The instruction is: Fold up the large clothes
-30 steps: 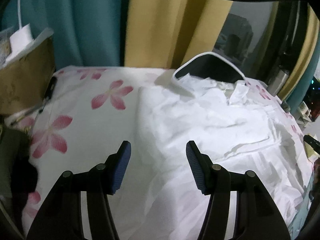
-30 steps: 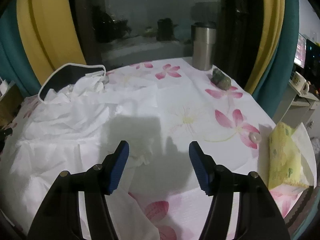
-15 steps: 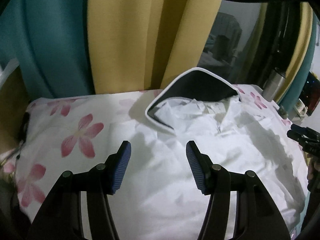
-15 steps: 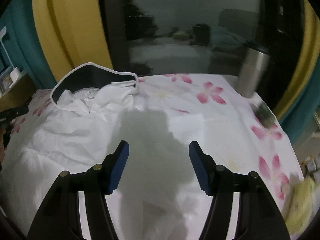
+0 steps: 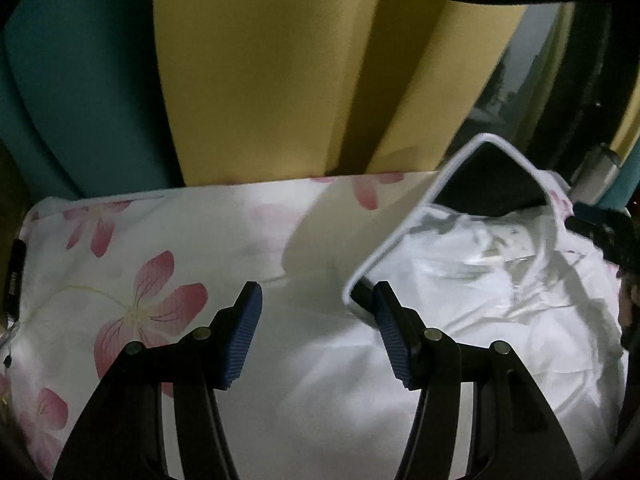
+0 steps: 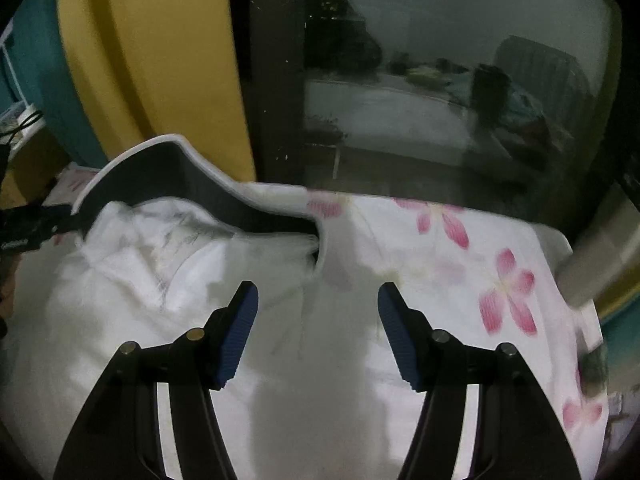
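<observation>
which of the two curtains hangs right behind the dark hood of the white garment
The yellow curtain: it hangs straight behind the white-edged dark hood, while the teal curtain hangs further left, behind bare flowered tablecloth.

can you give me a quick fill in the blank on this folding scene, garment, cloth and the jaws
1. The white garment lies on a cloth printed with pink ____.
2. The garment's dark hood is edged in ____.
3. The jaws of the left gripper and the right gripper both stand ____.
4. The curtain behind the table is ____.

Missing words: flowers; white; open; yellow

Floral sheet (image 5: 168, 248), yellow curtain (image 5: 280, 72).
</observation>
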The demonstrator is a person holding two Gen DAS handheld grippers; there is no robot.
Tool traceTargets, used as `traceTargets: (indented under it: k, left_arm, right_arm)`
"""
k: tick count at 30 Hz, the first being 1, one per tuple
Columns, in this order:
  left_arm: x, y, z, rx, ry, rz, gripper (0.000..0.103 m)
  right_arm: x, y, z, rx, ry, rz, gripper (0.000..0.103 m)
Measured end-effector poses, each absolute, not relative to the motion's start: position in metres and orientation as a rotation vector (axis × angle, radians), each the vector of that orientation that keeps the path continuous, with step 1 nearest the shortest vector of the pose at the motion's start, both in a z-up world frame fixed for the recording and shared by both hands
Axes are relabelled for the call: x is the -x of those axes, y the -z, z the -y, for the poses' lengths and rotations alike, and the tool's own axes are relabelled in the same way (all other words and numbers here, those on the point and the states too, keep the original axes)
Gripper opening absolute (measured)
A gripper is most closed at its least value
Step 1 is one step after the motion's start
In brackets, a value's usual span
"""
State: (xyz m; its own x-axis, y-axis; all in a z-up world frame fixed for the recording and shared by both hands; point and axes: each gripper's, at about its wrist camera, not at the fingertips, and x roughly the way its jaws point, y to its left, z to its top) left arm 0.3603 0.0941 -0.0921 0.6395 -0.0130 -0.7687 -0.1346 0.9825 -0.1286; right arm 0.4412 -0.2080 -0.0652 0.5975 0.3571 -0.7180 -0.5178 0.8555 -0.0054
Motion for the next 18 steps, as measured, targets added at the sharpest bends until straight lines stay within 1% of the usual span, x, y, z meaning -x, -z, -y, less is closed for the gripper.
traceTargets:
  k: [4,5,6,7,8,11,16,18]
  left_arm:
    - [-0.369,0.104,-0.105,0.196,-0.103,-0.899,0.060]
    - [-0.370,0.107,-0.108,0.198,-0.110,-0.903,0.060]
    - [-0.371,0.109,-0.110,0.200,-0.120,-0.906,0.060]
    - [-0.372,0.111,-0.111,0.203,-0.122,-0.907,0.060]
    - [-0.374,0.113,-0.111,0.204,-0.123,-0.910,0.063]
    - [-0.373,0.111,-0.109,0.224,-0.138,-0.927,0.064]
    - [-0.356,0.073,-0.078,0.202,-0.022,-0.852,0.065]
    - [-0.350,0.064,-0.069,0.241,0.040,-0.843,0.067]
  right_arm:
    - [-0.471,0.078,0.195,0.203,-0.559,-0.812,0.063]
    - [-0.477,0.084,0.192,0.205,-0.581,-0.837,0.059]
    - [-0.483,0.092,0.189,0.220,-0.589,-0.865,0.051]
    - [-0.484,0.098,0.186,0.252,-0.565,-0.877,0.020]
    - [-0.484,0.102,0.185,0.287,-0.537,-0.884,0.012]
    - [-0.468,0.114,0.182,0.401,-0.482,-0.868,0.012]
    - [-0.450,0.104,0.193,0.418,-0.465,-0.859,0.014]
    - [-0.444,0.098,0.196,0.391,-0.462,-0.856,0.021]
